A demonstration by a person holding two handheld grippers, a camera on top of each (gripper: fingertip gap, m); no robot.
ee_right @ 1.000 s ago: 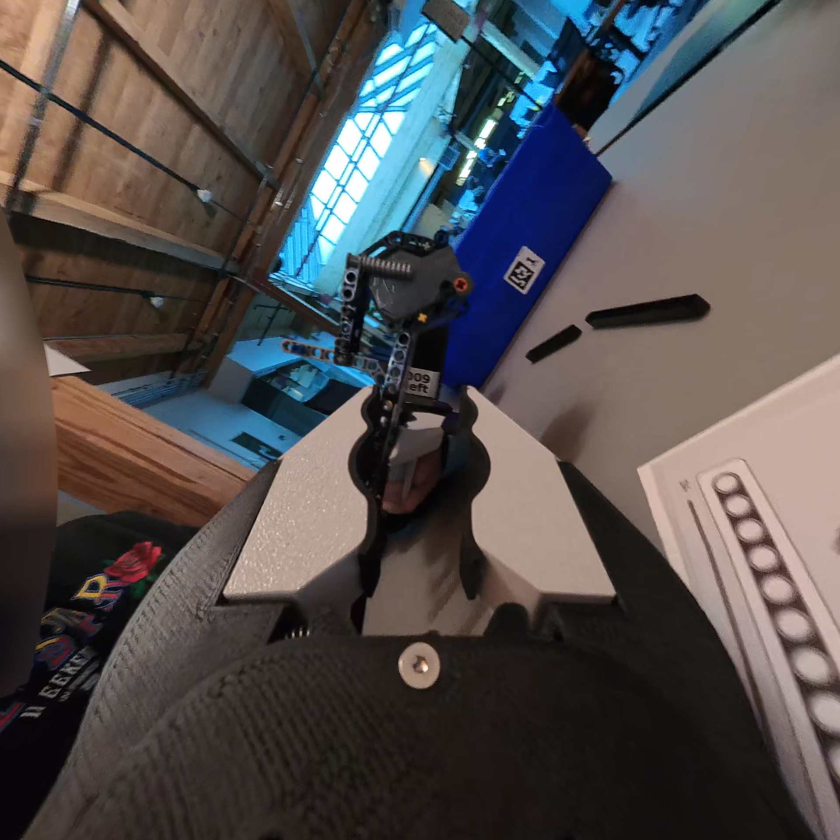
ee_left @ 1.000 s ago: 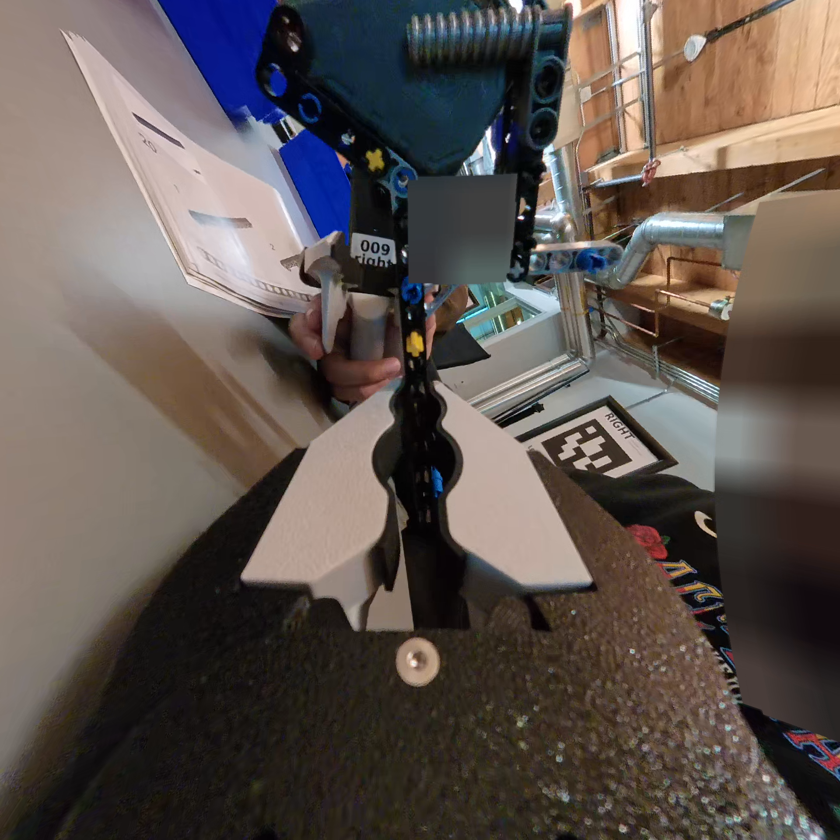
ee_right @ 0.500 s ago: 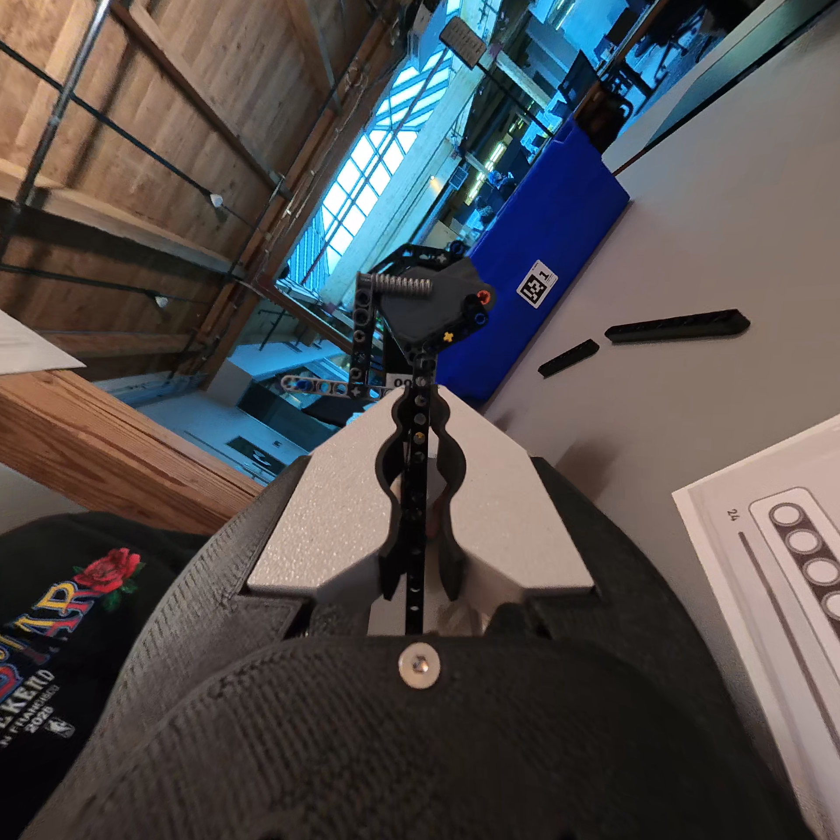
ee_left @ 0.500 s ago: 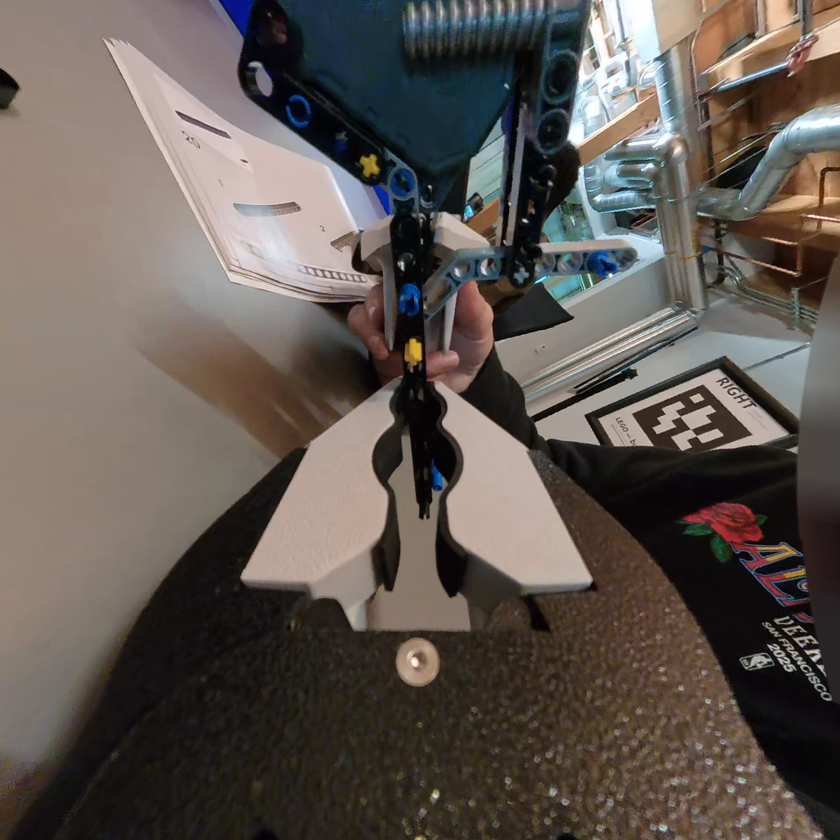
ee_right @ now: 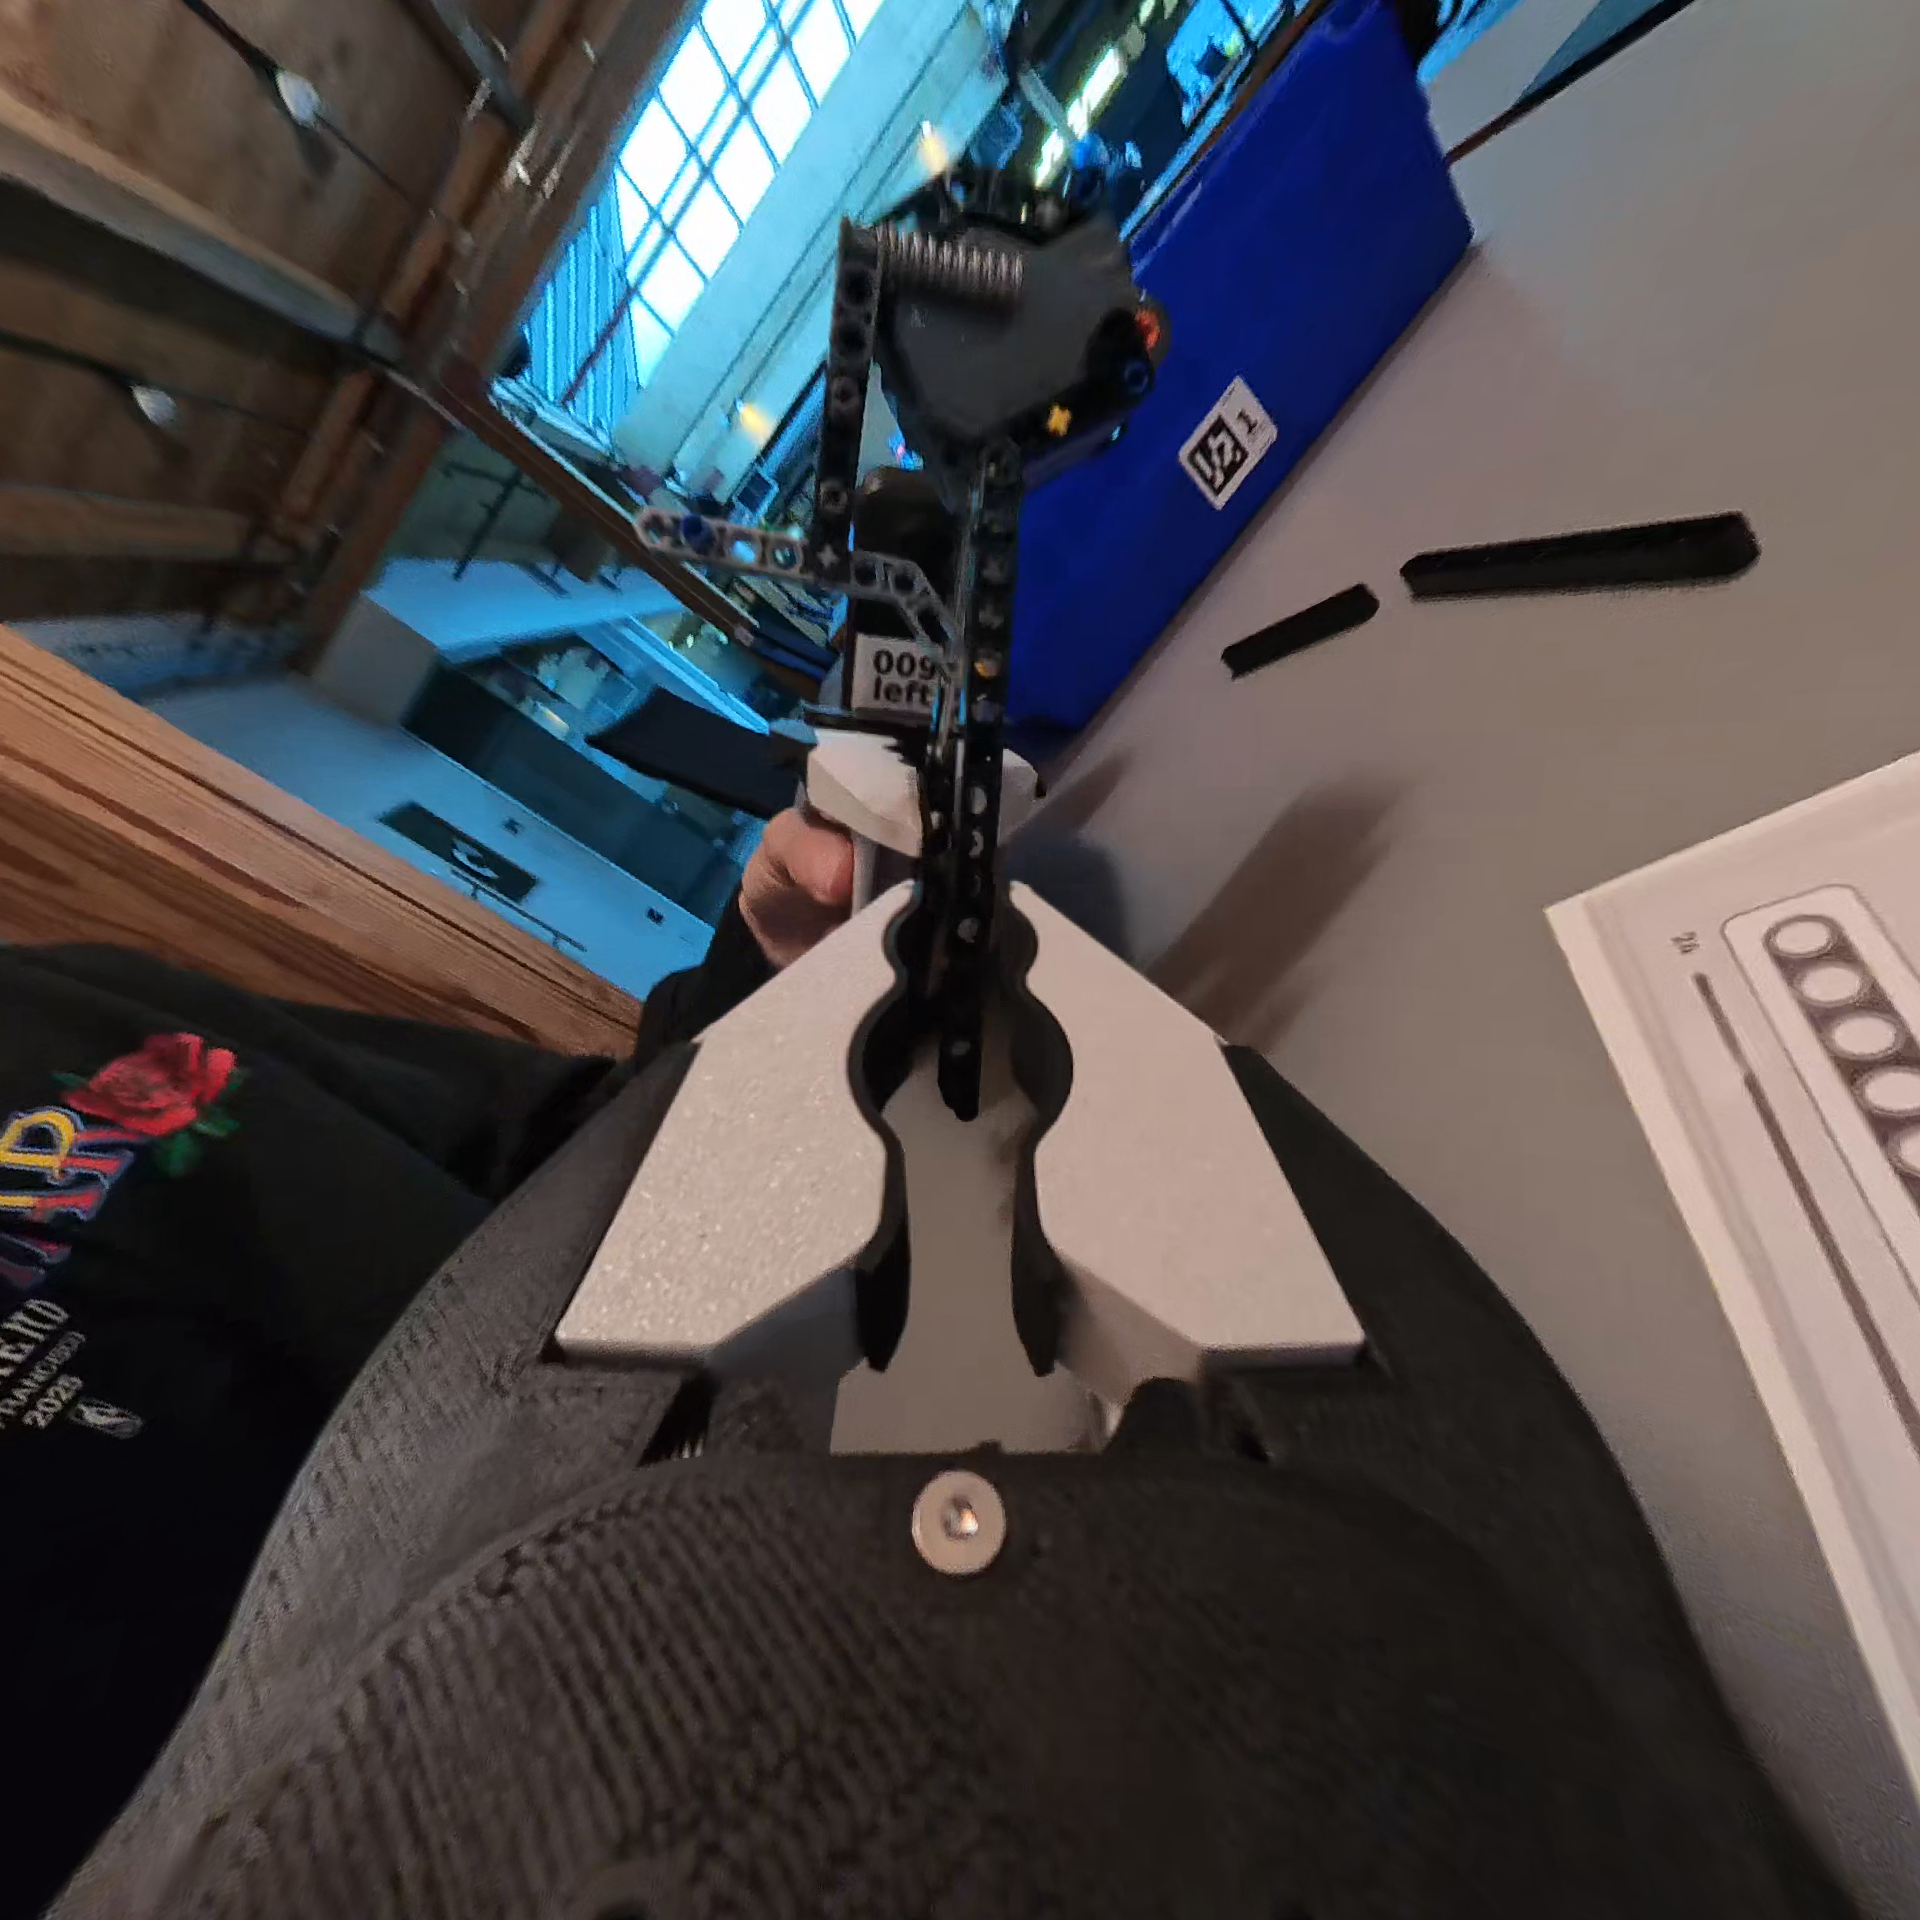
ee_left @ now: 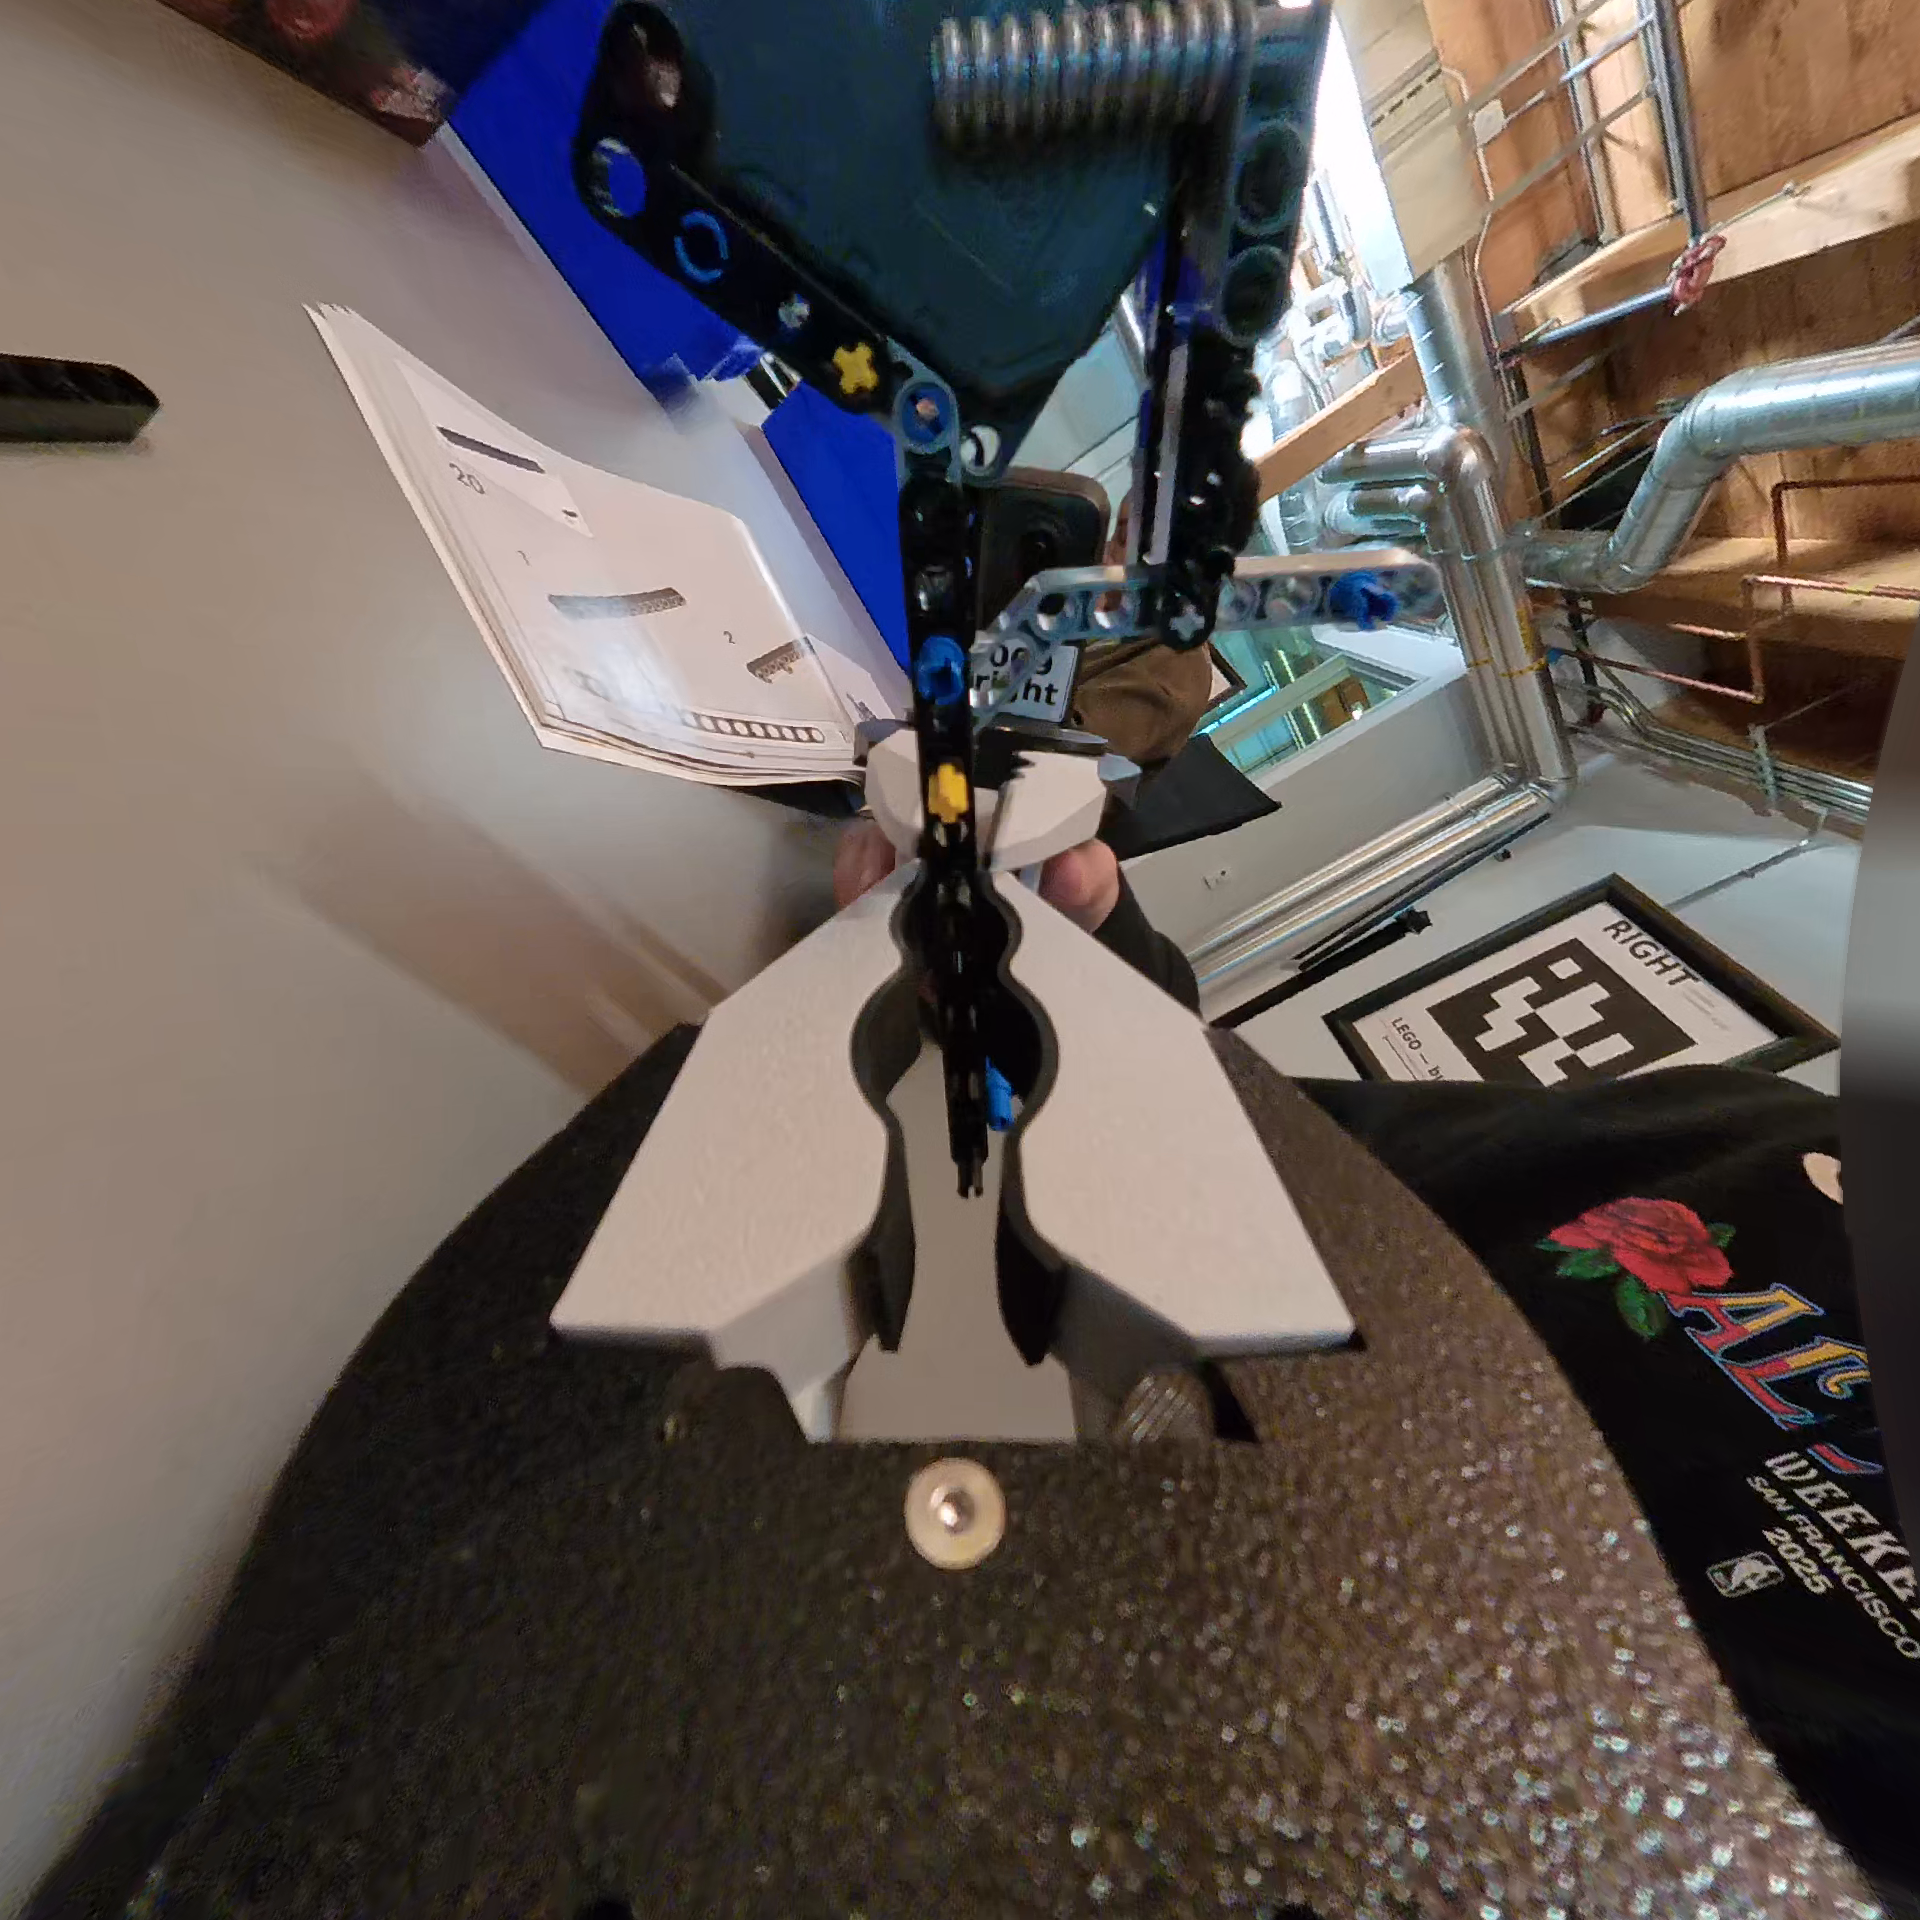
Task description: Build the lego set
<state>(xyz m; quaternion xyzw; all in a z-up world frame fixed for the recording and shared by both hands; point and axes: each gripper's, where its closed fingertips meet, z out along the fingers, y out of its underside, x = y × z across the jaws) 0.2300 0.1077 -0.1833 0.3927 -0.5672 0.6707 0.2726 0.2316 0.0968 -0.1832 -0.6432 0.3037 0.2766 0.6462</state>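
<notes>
The lego assembly [ee_left: 935, 187] is a dark panel with a metal spring, black beams and a grey cross beam with blue pins [ee_left: 1226, 603]. It is held in the air. A long black beam [ee_left: 951, 935] hangs from it between the jaws of my left gripper [ee_left: 956, 914], which is shut on it. My right gripper [ee_right: 961, 914] is shut on the same black beam [ee_right: 971, 831], with the assembly [ee_right: 987, 343] above it. Each view shows the other gripper clamped on the beam just beyond: the right gripper [ee_left: 987, 800] and the left gripper [ee_right: 894, 790].
An open instruction booklet [ee_left: 623, 623] lies on the grey table [ee_right: 1558, 779] and shows at the right in the right wrist view [ee_right: 1766, 1091]. Two loose black beams [ee_right: 1579, 556] [ee_right: 1299, 629] lie near a blue box [ee_right: 1247, 312]. A framed marker sign [ee_left: 1558, 1018] is low right. Only a small space, under 4 cm, lies between the two pairs of fingers.
Both grippers and the assembly have turned together. The two grippers now sit closer to each other on the black beam. The beam reaches less far into the right jaws than half a second ago.
</notes>
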